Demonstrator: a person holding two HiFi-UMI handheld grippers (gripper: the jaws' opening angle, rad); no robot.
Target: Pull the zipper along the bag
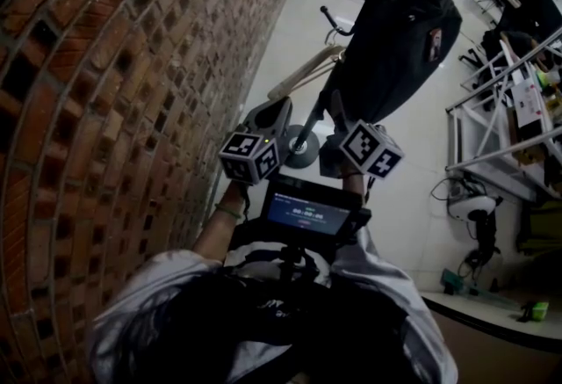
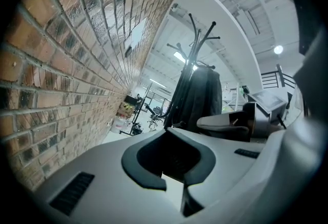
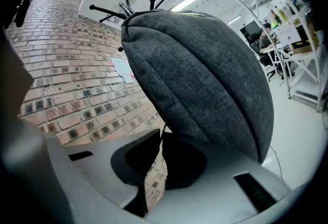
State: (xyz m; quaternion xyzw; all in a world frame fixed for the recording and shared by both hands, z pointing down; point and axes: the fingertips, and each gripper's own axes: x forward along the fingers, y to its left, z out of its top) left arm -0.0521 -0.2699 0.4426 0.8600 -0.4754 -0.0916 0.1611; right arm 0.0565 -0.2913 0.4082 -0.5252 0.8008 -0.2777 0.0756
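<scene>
Soft, limp grey bag (image 3: 205,79) hangs just ahead of the right hand-held gripper (image 3: 161,137). Its jaws are opening, with the thin zipper pull (image 3: 164,128) at their tips, likely the best place to pinch. Left hand-held gripper (image 2: 170,137) closed, empty.

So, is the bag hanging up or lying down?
Hanging: the bag hangs off the coat stand, just below its hooks.

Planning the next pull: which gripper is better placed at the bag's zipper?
Right. The right gripper sits against the grey bag, jaws opening with a thin dark tab at their tips; the left gripper is shut, farther off.
</scene>
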